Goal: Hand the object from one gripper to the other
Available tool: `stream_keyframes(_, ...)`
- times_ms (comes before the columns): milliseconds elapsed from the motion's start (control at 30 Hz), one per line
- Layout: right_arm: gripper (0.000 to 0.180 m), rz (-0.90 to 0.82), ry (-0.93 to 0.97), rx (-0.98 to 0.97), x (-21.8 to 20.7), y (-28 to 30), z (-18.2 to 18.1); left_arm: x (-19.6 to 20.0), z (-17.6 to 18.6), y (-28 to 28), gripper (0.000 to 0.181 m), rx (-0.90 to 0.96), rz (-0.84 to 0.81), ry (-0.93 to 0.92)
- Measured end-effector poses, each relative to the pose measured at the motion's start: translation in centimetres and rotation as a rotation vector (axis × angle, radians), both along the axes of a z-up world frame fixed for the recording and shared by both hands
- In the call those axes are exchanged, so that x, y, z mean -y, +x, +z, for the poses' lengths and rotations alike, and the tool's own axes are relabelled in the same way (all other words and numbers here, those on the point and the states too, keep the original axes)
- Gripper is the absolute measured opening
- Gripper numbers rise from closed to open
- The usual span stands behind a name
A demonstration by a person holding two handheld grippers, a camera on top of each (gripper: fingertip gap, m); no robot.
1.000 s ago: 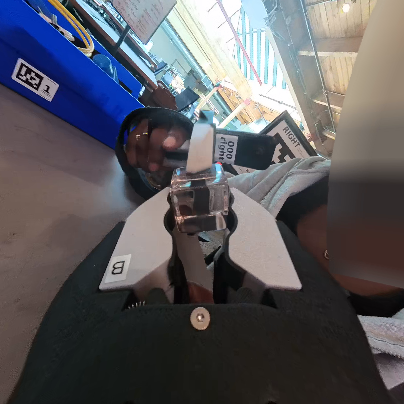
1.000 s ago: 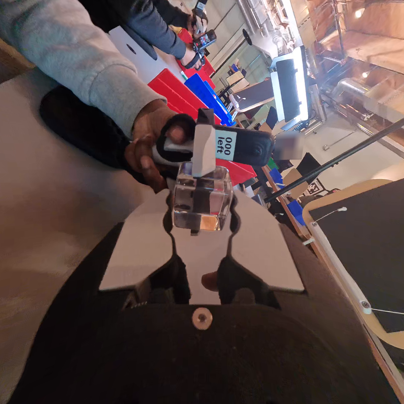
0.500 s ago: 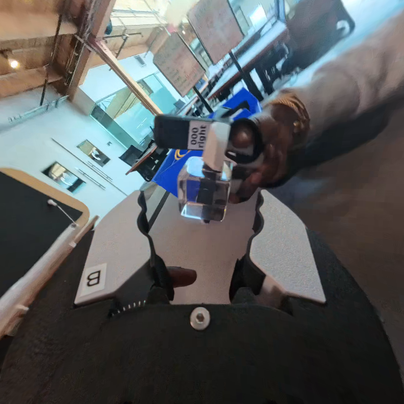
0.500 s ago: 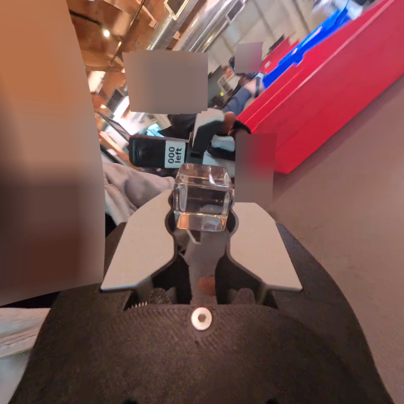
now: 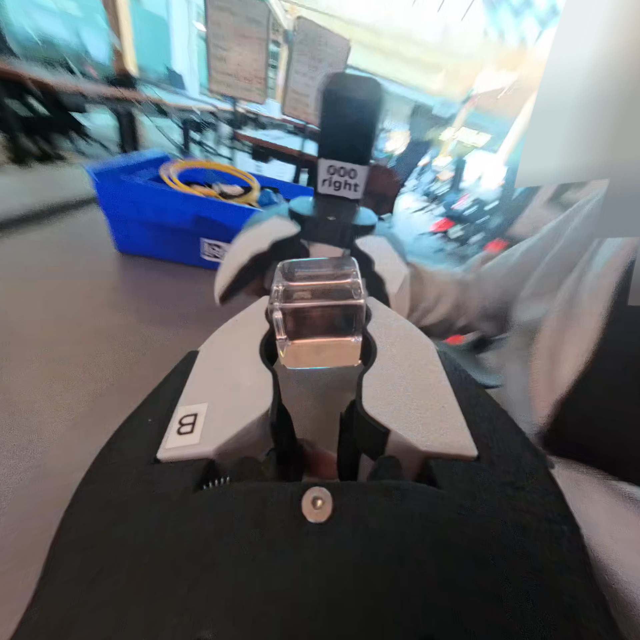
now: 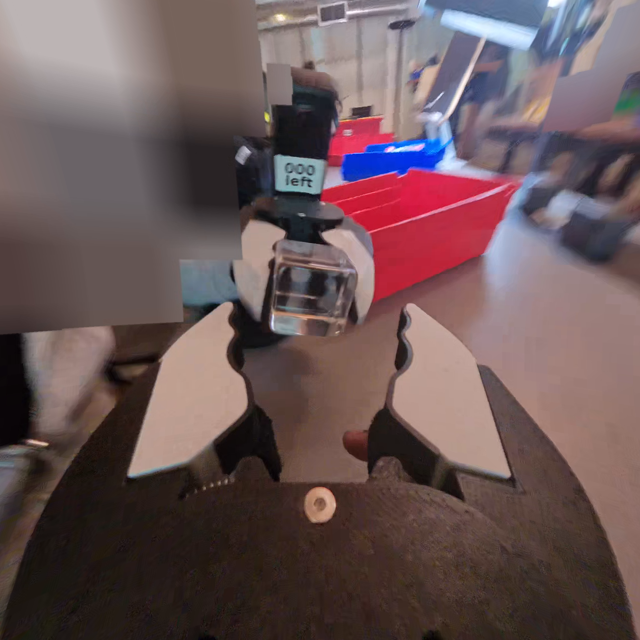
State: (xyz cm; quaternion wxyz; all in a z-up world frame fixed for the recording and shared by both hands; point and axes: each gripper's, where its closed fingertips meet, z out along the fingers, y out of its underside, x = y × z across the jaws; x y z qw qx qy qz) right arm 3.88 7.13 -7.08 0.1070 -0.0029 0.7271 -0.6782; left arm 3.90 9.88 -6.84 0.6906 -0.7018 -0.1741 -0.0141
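Note:
A clear glass-like cube (image 5: 317, 311) sits between the grey fingers of my left gripper (image 5: 318, 301), which is shut on it, above the grey table. My right gripper (image 5: 318, 256) faces it from just beyond the cube, fingers spread to either side. In the right wrist view my right gripper (image 6: 318, 308) is open and empty. The cube (image 6: 311, 291) hangs just past its fingertips, held by the left gripper (image 6: 308, 277).
A blue bin (image 5: 166, 214) with yellow cables stands on the table at the left. A red bin (image 6: 433, 228) stands behind the cube on the right, with blue bins (image 6: 388, 159) farther back. A grey sleeve (image 5: 502, 277) reaches in from the right.
Half a second ago the right gripper held the cube and the left was open. Now the left is shut on it and the right has opened. Both grippers have turned level.

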Motion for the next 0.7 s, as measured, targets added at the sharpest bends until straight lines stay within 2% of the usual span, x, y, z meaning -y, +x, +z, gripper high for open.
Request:
stream_keyframes(33, 0.087, -0.051, -0.002, -0.165, -0.2, -0.2, 0.2, 0.0, -0.1, 0.4, 0.045, 0.134, -0.067, 0.044)
stream_keyframes(100, 0.085, -0.128, 0.016, -0.493, -0.5, -0.2, 0.2, -0.2, -0.3, 1.0, 0.045, 0.323, -0.164, 0.104)
stream_keyframes(200, 0.076, -0.159, 0.041, -0.816, -0.1, 0.9, -0.4, -0.9, -0.6, 2.1, 0.044, 0.428, -0.255, 0.121)
stream_keyframes(233, 0.072, -0.16, 0.047, -0.884, 0.2, 1.3, -0.7, -1.1, -0.6, 2.4, 0.045, 0.455, -0.275, 0.126)
stream_keyframes(300, 0.051, -0.185, 0.037, -0.99, 0.5, 1.7, -0.8, -1.4, -0.6, 3.2, 0.045, 0.496, -0.33, 0.134)
stream_keyframes(367, 0.046, -0.181, 0.015, -0.984, 0.4, 1.9, -0.6, -1.5, -0.5, 3.4, 0.045, 0.506, -0.351, 0.14)
stream_keyframes(400, 0.045, -0.17, 0.023, -0.915, 0.4, 1.8, -0.6, -1.5, -0.3, 3.1, 0.047, 0.493, -0.34, 0.154)
stream_keyframes(500, 0.045, -0.13, -0.001, -0.558, 0.2, 1.2, 0.3, -1.1, 0.1, 1.8, 0.081, 0.292, -0.244, 0.133)
stream_keyframes(533, 0.045, -0.108, -0.006, -0.39, 0.1, 0.9, 0.5, -0.8, -0.1, 0.9, 0.092, 0.141, -0.151, 0.08)
stream_keyframes(600, 0.045, -0.044, -0.003, -0.002, 0.0, 0.2, 0.5, 0.3, -0.3, -1.1, 0.1, -0.285, 0.07, -0.076)
stream_keyframes(700, 0.045, 0.12, -0.025, 0.506, -0.3, 0.2, 0.3, 1.3, 0.0, -1.9, 0.096, -0.888, 0.29, -0.345)
